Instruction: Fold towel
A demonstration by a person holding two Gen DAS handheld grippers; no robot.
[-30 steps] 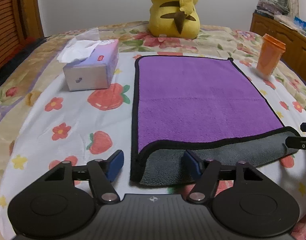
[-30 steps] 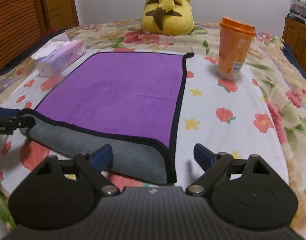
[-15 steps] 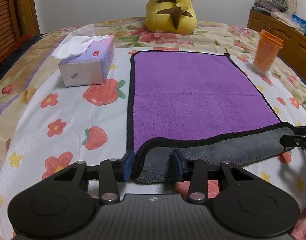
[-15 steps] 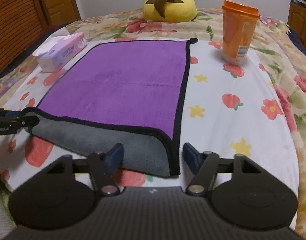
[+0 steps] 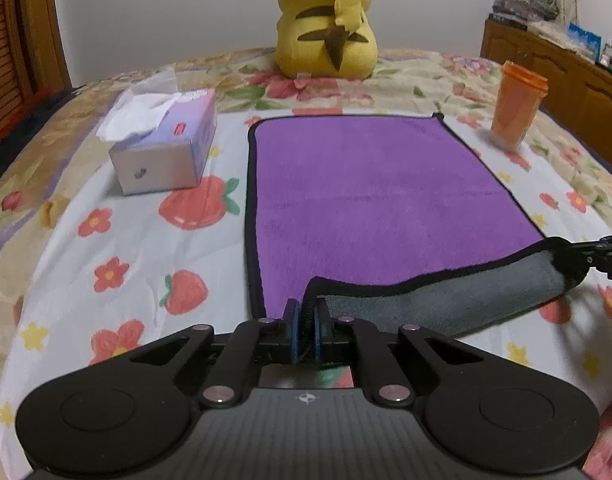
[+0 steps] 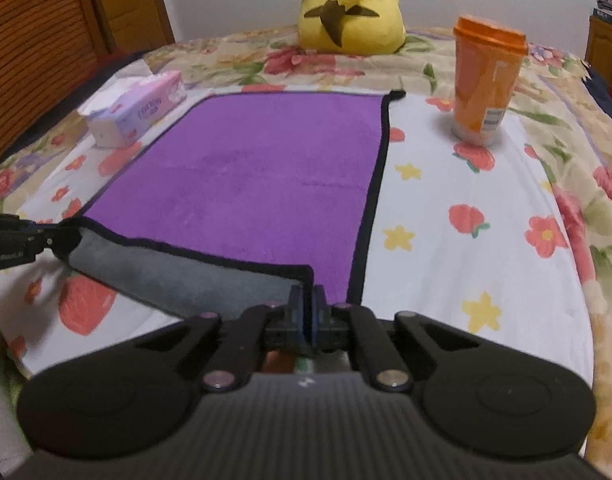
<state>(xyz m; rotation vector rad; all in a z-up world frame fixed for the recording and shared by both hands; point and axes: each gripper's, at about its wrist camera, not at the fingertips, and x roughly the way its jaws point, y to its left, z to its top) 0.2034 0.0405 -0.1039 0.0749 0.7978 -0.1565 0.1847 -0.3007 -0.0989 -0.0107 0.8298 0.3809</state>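
A purple towel (image 5: 369, 192) with black trim and a grey underside lies flat on the floral bed sheet; it also shows in the right wrist view (image 6: 266, 176). Its near edge is turned up, showing the grey side (image 5: 445, 300). My left gripper (image 5: 306, 316) is shut on the towel's near left corner. My right gripper (image 6: 306, 304) is shut on the near right corner. Each gripper shows at the edge of the other's view, the right gripper (image 5: 597, 256) and the left gripper (image 6: 22, 240). The lifted edge hangs between them just above the sheet.
A tissue box (image 5: 166, 152) stands left of the towel. An orange lidded cup (image 6: 485, 80) stands right of its far corner. A yellow plush toy (image 5: 325, 28) sits beyond the far edge. A wooden cabinet (image 5: 553, 68) is at the right.
Both grippers closed from open onto the towel's near corners. The near edge has lifted off the sheet and moved slightly forward over the purple side.
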